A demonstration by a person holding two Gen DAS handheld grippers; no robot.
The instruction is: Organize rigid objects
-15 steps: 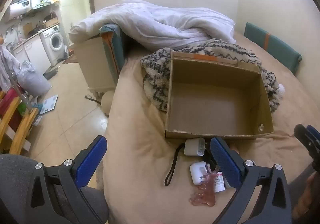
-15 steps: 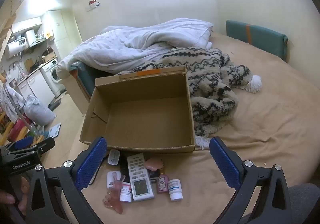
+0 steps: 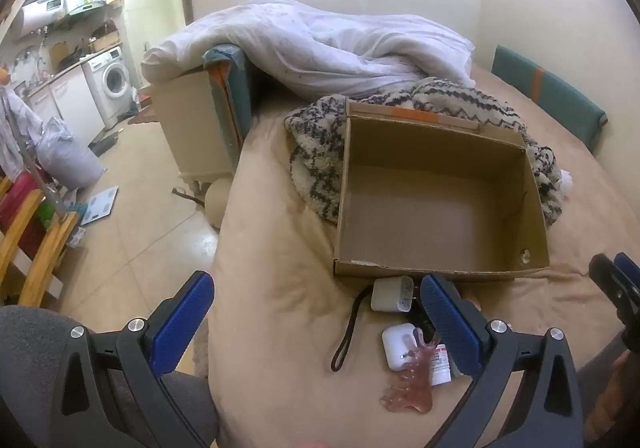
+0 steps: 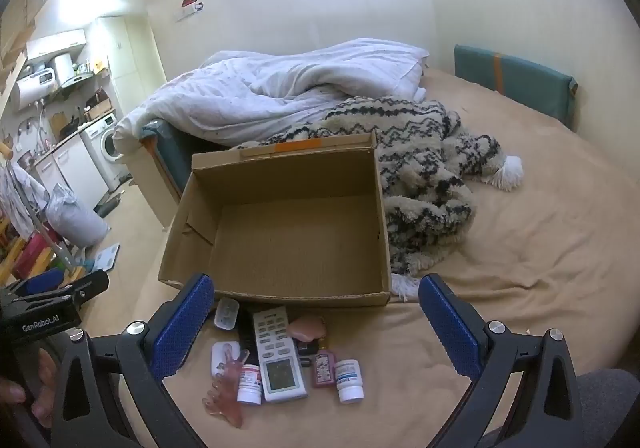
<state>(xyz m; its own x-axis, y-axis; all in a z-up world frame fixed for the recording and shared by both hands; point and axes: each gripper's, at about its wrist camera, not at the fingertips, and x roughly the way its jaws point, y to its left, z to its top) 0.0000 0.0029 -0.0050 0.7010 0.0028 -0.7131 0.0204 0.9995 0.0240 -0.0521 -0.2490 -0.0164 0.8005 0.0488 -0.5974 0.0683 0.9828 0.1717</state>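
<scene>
Two grippers hang wide open and empty above a tan bedsheet (image 4: 500,256), both angled down toward an open, empty brown cardboard box (image 4: 288,232) that serves here as the landmark. Every loose item lies in a cluster just before the box's near wall: a white rectangular remote control with a grey screen (image 4: 278,354), two small white pill bottles with printed labels (image 4: 349,380), a little pink bottle (image 4: 323,368), a translucent pink hand-shaped massager (image 4: 224,388), a white earbud case (image 4: 220,358), a white square charger (image 3: 390,294) touching the box's near wall, and a black wrist strap (image 3: 350,328). The right gripper (image 4: 316,324) sits almost directly over this cluster, so it looks the nearer one; the remote lies between its blue pads, long axis running away from the box, in line with the gripper's view. The left gripper (image 3: 316,324) hovers to the cluster's left, toward the bed's edge, with only the strap, charger and case within its span. A short drop by the right gripper, jaws across the remote's narrow width, seems the likely start.
</scene>
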